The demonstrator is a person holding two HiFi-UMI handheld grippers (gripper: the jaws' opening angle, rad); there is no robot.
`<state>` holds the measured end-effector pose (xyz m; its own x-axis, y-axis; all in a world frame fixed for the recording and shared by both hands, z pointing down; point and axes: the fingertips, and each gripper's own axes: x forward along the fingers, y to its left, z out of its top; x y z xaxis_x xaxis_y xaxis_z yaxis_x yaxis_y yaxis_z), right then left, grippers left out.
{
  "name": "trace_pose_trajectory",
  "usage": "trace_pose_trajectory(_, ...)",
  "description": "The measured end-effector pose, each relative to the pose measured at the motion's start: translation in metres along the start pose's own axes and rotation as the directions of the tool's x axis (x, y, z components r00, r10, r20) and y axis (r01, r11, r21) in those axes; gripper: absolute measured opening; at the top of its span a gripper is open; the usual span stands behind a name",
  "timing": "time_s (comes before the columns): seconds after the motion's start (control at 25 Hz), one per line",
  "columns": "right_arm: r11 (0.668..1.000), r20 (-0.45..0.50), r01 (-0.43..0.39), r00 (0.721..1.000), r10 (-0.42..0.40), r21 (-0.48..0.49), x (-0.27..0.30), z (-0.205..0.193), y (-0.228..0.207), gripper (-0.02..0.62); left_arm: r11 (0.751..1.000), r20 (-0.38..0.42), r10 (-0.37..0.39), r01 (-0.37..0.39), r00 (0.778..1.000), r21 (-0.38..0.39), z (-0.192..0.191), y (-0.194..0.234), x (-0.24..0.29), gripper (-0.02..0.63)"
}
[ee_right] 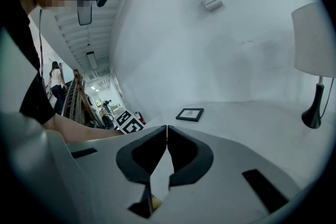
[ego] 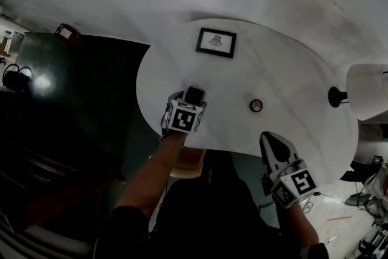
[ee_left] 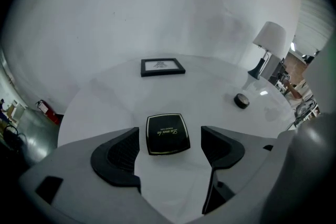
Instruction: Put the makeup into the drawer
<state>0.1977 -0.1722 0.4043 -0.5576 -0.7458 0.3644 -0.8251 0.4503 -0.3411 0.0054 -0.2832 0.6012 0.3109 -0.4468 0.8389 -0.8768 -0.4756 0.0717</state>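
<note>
Head view: my left gripper (ego: 191,101) hangs over the white table (ego: 291,76) near its 7 o'clock edge, with the black compact (ego: 194,94) at its tip; my right gripper (ego: 271,142) sits at 5 o'clock. Left gripper view: my jaws stand wide apart; the compact (ee_left: 168,134) lies flat between them, clear of both pads. Right gripper view: my jaws are pressed together on nothing.

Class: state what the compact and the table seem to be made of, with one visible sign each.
Compact: probably glossy black plastic; sheen and a thin gold edge line.
Table: smooth white top, perhaps laminate or stone; bright glare on it.
</note>
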Motion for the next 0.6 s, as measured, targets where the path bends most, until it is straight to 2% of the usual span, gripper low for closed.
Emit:
trace_pose_trajectory(0.12, 0.999, 0.017, 0.001, 1.0, -0.002, 0.045, 0.005, 0.004, 0.001, 0.017, 1.0, -0.019, 0.008, -0.008, 1.0, -0.01, -0.003, 0.002, 0.01, 0.362)
trace_pose_trajectory(0.4, 0.999, 0.008, -0.002, 1.0, 0.002, 0.047, 0.011, 0.005, -0.003, 0.017, 0.998, -0.047, 0.055, -0.055, 0.997, -0.002, -0.009, 0.007, 0.026, 0.367)
trace_pose_trajectory(0.6, 0.997, 0.005, -0.011, 1.0, 0.011, 0.082, 0.016, 0.007, 0.0, 0.017, 0.999, -0.061, 0.03, -0.032, 0.998, -0.034, -0.012, 0.008, 0.03, 0.367)
